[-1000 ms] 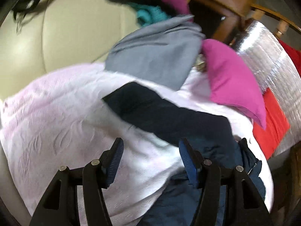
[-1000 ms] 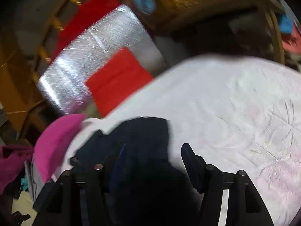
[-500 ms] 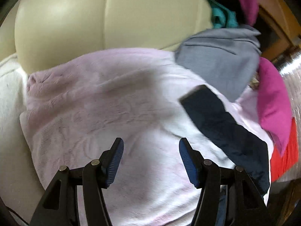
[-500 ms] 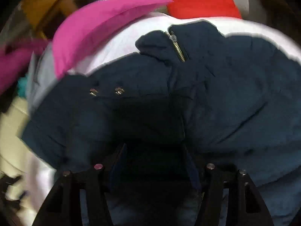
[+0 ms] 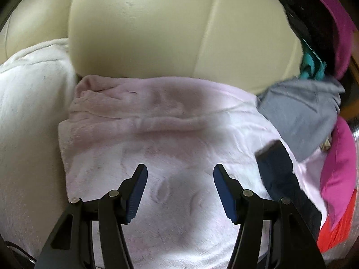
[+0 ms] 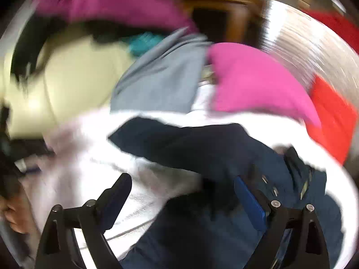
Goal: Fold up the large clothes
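A dark navy jacket (image 6: 213,148) with snaps and a zipper lies on a pale pink blanket (image 5: 170,134) over a cream sofa. One sleeve (image 5: 276,165) stretches toward the sofa back. My left gripper (image 5: 180,179) is open and empty above bare blanket, with the sleeve to its right. My right gripper (image 6: 182,192) is open above the jacket's edge, its right finger over the navy cloth; this view is motion-blurred.
A grey garment (image 5: 300,109), a magenta cushion (image 5: 338,170) and a red cloth (image 5: 334,228) lie to the right. The cream sofa back (image 5: 157,33) rises behind the blanket. More clothes (image 6: 116,2) hang on the sofa back. A silver foil sheet (image 6: 303,53) stands right.
My left gripper has swung left, away from the jacket, toward the sofa back. My right gripper has pulled back from close over the jacket and now faces its sleeve and the cushions.
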`<move>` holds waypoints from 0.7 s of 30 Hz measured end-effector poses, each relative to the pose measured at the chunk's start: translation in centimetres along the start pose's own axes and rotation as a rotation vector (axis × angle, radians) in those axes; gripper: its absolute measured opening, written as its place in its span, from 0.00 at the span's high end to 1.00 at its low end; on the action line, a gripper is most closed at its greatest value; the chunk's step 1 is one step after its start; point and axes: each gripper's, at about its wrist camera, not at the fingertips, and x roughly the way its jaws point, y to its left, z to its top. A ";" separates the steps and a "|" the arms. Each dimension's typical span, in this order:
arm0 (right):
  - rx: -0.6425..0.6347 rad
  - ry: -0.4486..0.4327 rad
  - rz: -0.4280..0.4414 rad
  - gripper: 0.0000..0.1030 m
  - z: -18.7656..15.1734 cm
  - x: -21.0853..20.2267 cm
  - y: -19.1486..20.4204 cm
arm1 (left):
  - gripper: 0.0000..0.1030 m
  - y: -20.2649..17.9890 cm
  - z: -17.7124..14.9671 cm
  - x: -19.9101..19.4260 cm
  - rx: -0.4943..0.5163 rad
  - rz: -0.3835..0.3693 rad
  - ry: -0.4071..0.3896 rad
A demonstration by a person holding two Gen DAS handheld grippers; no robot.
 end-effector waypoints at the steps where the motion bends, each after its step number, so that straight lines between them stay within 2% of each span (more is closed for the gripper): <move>1: -0.050 0.029 -0.014 0.08 0.3 1.2 0.7 | 0.40 0.2 0.2 0.0 -0.011 0.002 -0.003; 5: -0.196 0.109 -0.036 0.08 2.8 5.9 3.4 | 0.40 0.7 0.9 -0.1 -0.033 0.026 -0.027; 10: -0.334 0.251 -0.090 0.10 3.1 11.8 6.9 | 0.40 1.0 1.4 -0.1 -0.046 0.018 -0.023; 13: -0.348 0.284 -0.123 0.13 3.2 14.3 7.4 | 0.40 1.2 1.7 -0.4 -0.052 0.019 -0.042; 15: -0.275 0.302 -0.133 0.42 3.3 15.5 6.6 | 0.40 1.1 1.9 -0.5 -0.053 0.019 -0.054; 16: -0.185 0.293 -0.096 0.48 3.5 15.5 5.5 | 0.40 1.2 2.0 -0.6 -0.053 0.016 -0.056; 18: -0.114 0.237 -0.103 0.80 4.1 14.6 4.4 | 0.40 1.2 2.1 -0.7 -0.054 0.009 -0.056; 21: 0.012 0.154 -0.037 0.84 5.0 11.8 2.0 | 0.40 1.0 2.0 -0.9 -0.047 0.009 -0.066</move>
